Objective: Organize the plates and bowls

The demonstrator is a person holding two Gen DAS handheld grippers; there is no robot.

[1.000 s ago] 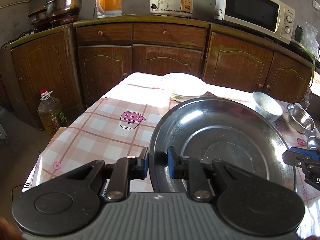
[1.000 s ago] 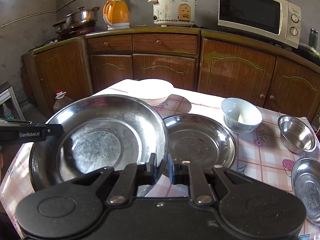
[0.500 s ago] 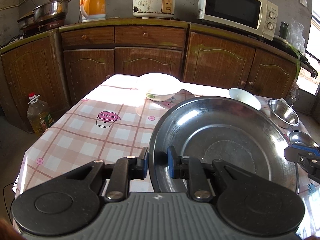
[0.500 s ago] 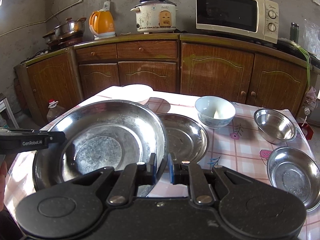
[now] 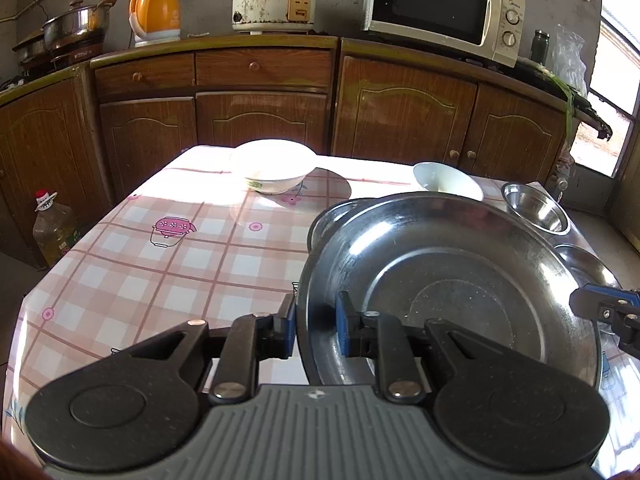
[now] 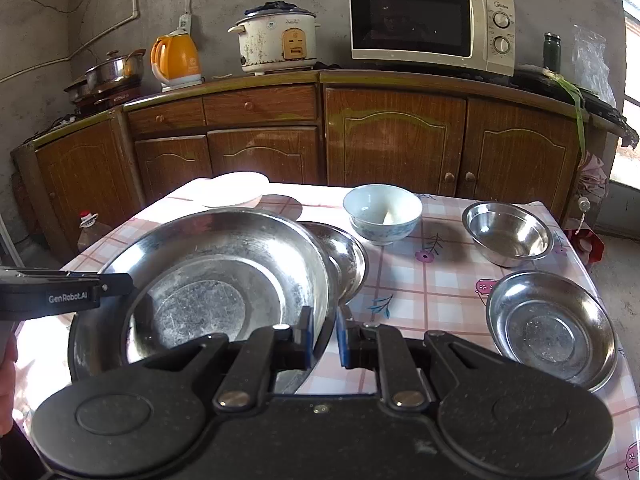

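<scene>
Your left gripper (image 5: 316, 326) and right gripper (image 6: 323, 336) each pinching the large steel basin (image 6: 224, 280) rim, checked tablecloth (image 5: 160, 264), wooden cabinets (image 6: 392, 140), microwave (image 6: 430, 26)

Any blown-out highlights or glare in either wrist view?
Left wrist: the white bowl and the tablecloth around it are blown out by sunlight. Right wrist: same bowl clipped; mild glare on the big steel basin. Both views show fisheye bending.

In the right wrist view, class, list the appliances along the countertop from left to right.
Steel pot → orange kettle → rice cooker → microwave → dark bottle
</scene>
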